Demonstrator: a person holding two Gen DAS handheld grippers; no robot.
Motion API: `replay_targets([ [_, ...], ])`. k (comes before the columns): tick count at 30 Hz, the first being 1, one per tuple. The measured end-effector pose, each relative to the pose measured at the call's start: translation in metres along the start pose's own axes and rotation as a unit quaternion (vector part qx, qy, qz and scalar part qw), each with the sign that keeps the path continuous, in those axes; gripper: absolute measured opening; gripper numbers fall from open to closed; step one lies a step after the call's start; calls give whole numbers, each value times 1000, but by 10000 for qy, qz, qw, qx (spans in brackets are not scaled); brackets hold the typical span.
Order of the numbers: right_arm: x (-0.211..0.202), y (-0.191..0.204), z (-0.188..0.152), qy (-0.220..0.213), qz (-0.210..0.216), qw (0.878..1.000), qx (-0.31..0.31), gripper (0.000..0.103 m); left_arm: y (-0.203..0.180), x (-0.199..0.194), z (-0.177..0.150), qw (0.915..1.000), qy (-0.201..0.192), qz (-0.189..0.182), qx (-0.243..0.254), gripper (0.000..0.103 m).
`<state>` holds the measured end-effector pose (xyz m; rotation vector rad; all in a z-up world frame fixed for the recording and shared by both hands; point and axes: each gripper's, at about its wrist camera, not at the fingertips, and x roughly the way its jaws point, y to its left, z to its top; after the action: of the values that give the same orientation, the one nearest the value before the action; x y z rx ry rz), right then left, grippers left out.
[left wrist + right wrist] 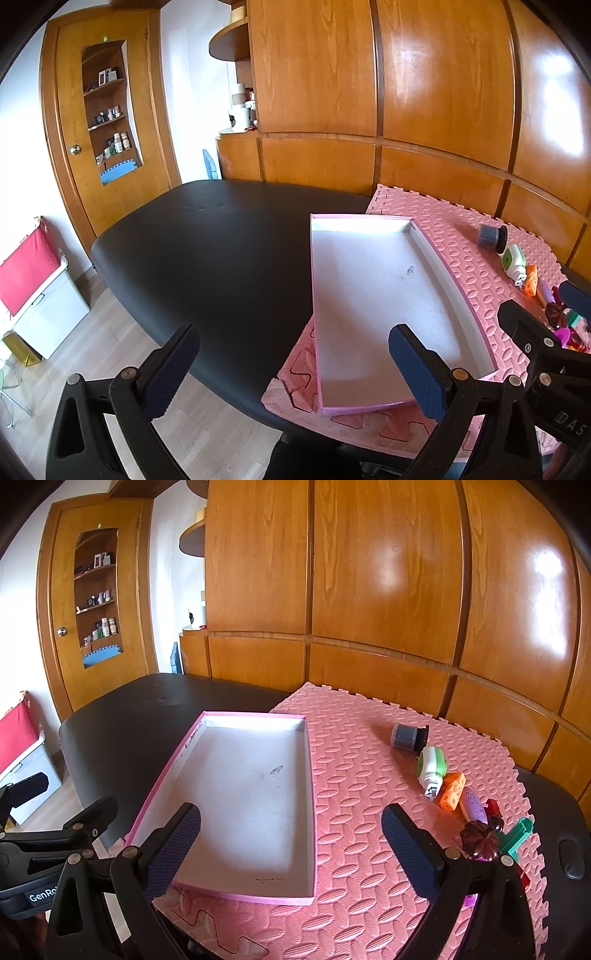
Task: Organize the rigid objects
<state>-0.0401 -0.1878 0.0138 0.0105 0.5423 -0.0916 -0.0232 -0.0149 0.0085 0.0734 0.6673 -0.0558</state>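
Note:
A shallow pink-edged box (258, 775) with a bare white floor lies on the pink foam mat (369, 760); it also shows in the left wrist view (373, 288). To its right lies a row of small objects: a grey-black cylinder (408, 735), a white-green correction tape (430, 764), an orange block (451, 795), a purple piece (474, 805), a dark brown pumpkin shape (476, 840) and a green piece (517, 836). My right gripper (291, 845) is open and empty above the box's near right corner. My left gripper (293, 369) is open and empty at the box's near left.
The mat lies on a black table (207, 251) against a wooden panelled wall (369, 590). A wooden door (92, 122) and a red-lidded bin (33, 280) stand at the left. The right gripper's body (546, 354) shows at the right edge of the left wrist view.

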Motion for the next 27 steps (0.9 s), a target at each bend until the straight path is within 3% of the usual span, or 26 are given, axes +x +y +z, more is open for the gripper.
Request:
replay_targets([
  [6,5,-12,-3,108,-30,9999,126,100,-13,8,1,9998,100,-91,176,102],
  [15,24,-38,-3,237,-67,9994,251,100,-37,25,7,9973,333,-515,409,102],
  [27,27,-127,5,250,-598,9970,424,100,-82,34,25,9905,486,-1017,792,103],
])
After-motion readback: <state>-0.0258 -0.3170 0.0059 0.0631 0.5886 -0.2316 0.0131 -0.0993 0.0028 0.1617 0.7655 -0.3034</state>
